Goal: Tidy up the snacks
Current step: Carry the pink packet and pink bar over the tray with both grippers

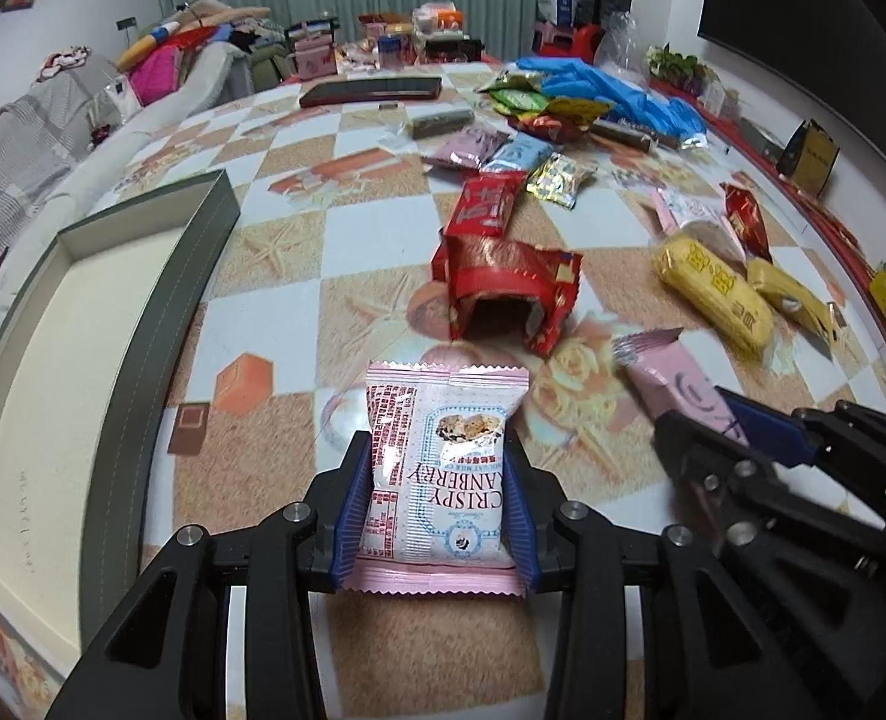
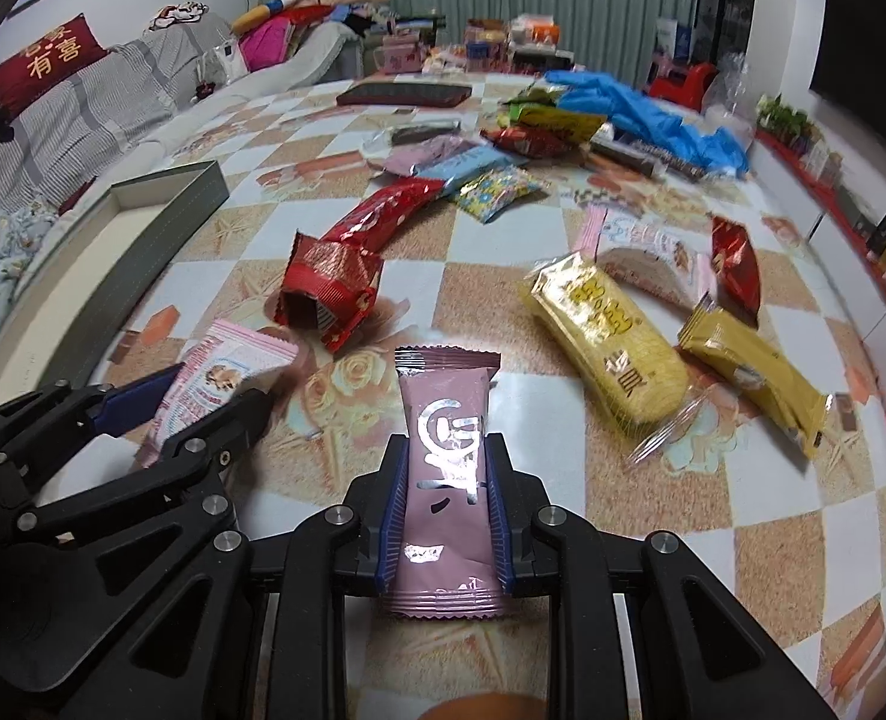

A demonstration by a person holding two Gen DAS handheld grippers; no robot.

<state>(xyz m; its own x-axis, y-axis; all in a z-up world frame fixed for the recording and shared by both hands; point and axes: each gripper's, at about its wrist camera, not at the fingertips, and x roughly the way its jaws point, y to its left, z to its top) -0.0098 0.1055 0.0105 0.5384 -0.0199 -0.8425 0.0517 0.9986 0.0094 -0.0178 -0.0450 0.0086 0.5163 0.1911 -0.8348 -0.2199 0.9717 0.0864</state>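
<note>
The left wrist view alone shows the left gripper [image 1: 437, 480] clamped on a pink cranberry nougat packet [image 1: 437, 468]; the right wrist view alone shows the right gripper [image 2: 445, 498] clamped on a mauve snack bar [image 2: 445, 480], both above the tabletop [image 2: 562, 480]. The grey box [image 1: 83, 324] at far left holds nothing

a pink-edged white cranberry snack packet [image 1: 437, 468] and a slim mauve snack bar [image 2: 445, 480] are each held lengthwise above the desk [image 1: 335, 228], with other wrapped snacks scattered beyond.
</note>
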